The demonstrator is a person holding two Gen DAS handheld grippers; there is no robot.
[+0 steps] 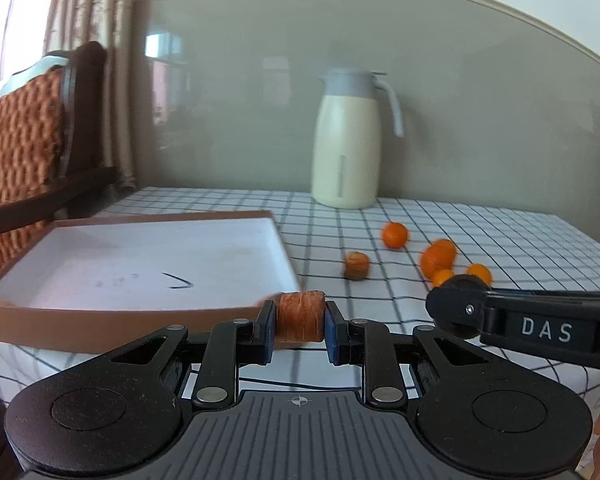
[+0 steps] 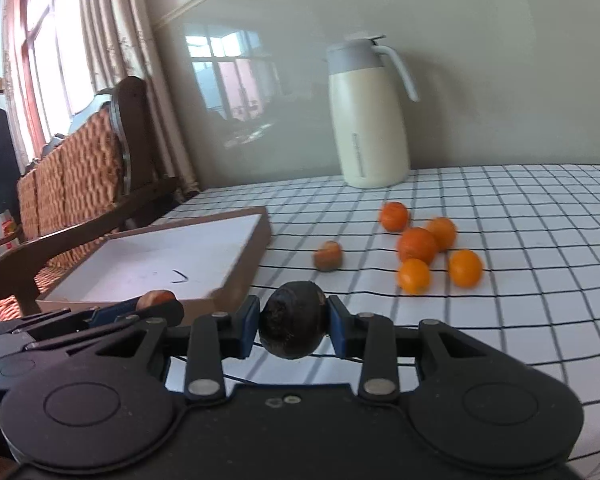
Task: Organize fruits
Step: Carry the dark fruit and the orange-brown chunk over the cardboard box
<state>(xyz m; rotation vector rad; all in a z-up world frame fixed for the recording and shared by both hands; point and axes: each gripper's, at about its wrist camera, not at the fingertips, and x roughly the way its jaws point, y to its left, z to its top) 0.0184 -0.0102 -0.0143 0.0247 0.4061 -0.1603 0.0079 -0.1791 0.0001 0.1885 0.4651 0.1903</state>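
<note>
A white worktop cloth with a black grid (image 1: 480, 232) runs to a grey-green wall, where a cream jug with a grey lid and handle (image 1: 346, 140) stands; a dark wooden bench with woven orange cushions (image 2: 76, 176) sits at the left.

The left gripper (image 1: 300, 326) is clenched on a short orange-brown ribbed cylinder of fruit (image 1: 300, 316), its long axis lying level across the blue pads, just in front of the near rim of the shallow brown cardboard tray with a white floor (image 1: 140, 264). The right gripper (image 2: 293, 326) grasps a dark, almost black round fruit (image 2: 292, 326) above the cloth.

A brown stubby fruit (image 2: 329, 256) lies beside the tray. The right wrist view shows five small orange citrus fruits (image 2: 418, 245) clustered together; the left wrist view hides part of that cluster behind the right gripper, whose side reads "DAS". A dark pen stroke marks the tray floor.
</note>
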